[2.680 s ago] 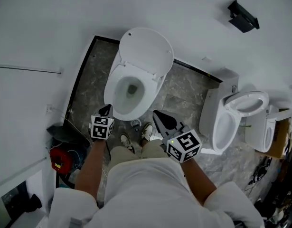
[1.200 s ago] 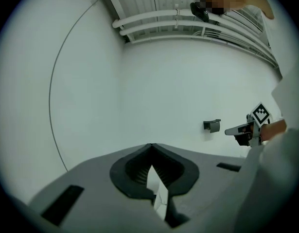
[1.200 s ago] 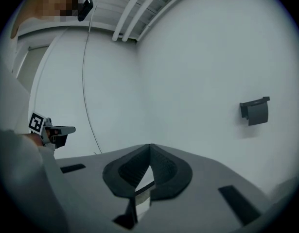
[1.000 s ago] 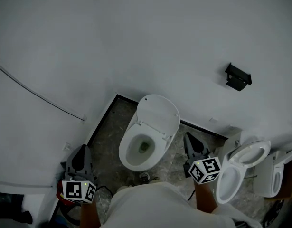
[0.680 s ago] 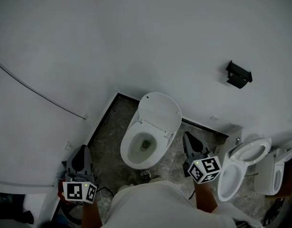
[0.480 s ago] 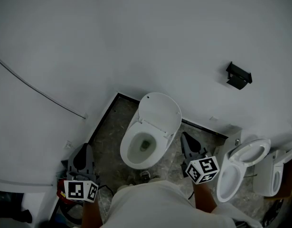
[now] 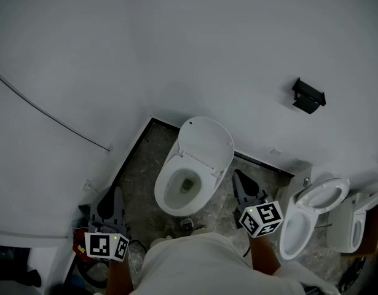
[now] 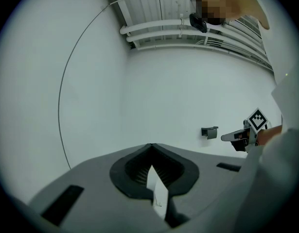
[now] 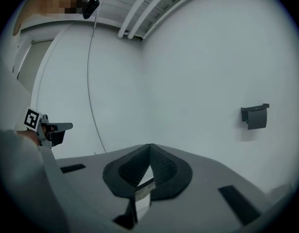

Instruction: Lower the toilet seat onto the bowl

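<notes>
In the head view a white toilet stands against the wall, its bowl (image 7: 184,188) uncovered and its seat and lid (image 7: 206,140) raised behind it. My left gripper (image 7: 110,206) hangs low at the left, well clear of the toilet, with its jaws shut on nothing. My right gripper (image 7: 240,183) is just right of the bowl and does not touch it; its jaw tips meet, empty. In the left gripper view the left gripper (image 8: 150,145) faces the bare wall. The right gripper (image 9: 149,145) faces the wall too in its own view.
A second toilet (image 7: 311,217) with a raised seat stands at the right, close to my right gripper. A black holder (image 7: 308,96) is fixed on the wall. Red and dark gear (image 7: 84,241) lies on the floor by my left gripper. A thin cable (image 7: 47,118) runs along the left wall.
Since the earliest frame the view has tilted up and both grippers have drawn back from the bowl's front. Over the last second they only drifted slightly; the seat has not moved.
</notes>
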A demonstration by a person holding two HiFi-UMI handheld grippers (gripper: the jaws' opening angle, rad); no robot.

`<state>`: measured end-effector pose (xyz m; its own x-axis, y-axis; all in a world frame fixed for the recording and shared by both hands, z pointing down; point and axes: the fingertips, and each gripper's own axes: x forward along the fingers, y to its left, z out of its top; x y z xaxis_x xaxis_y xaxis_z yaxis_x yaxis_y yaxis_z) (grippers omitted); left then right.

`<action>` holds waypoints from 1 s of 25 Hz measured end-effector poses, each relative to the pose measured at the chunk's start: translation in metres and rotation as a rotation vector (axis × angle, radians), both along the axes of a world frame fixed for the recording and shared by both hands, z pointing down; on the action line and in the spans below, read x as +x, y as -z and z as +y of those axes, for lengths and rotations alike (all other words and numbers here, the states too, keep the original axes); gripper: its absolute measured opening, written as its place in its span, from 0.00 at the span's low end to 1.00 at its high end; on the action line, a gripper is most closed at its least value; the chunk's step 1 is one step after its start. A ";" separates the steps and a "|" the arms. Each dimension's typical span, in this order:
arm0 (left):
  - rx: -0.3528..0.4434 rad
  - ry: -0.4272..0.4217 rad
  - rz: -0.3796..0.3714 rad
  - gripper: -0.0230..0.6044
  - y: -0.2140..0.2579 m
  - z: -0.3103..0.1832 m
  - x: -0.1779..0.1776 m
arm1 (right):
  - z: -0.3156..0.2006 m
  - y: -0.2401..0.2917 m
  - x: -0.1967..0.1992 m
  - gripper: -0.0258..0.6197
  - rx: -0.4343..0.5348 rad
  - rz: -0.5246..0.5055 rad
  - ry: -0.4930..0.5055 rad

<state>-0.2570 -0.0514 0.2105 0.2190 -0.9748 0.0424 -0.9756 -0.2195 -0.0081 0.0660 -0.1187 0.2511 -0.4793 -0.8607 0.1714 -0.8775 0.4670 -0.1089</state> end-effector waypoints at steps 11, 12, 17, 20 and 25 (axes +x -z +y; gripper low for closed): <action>-0.010 -0.015 -0.010 0.05 -0.003 0.007 0.011 | 0.011 -0.005 0.001 0.04 0.003 0.010 0.019; -0.011 -0.016 -0.010 0.05 -0.004 0.008 0.012 | 0.013 -0.006 0.001 0.04 0.001 0.010 0.021; -0.014 -0.026 -0.015 0.05 -0.007 0.010 0.019 | 0.016 -0.009 0.003 0.04 -0.005 0.009 0.024; -0.018 -0.030 -0.013 0.05 -0.008 0.012 0.020 | 0.020 -0.011 0.003 0.04 -0.009 0.010 0.026; -0.006 -0.034 -0.019 0.05 -0.003 0.016 0.020 | 0.023 -0.007 0.000 0.04 0.002 0.009 0.031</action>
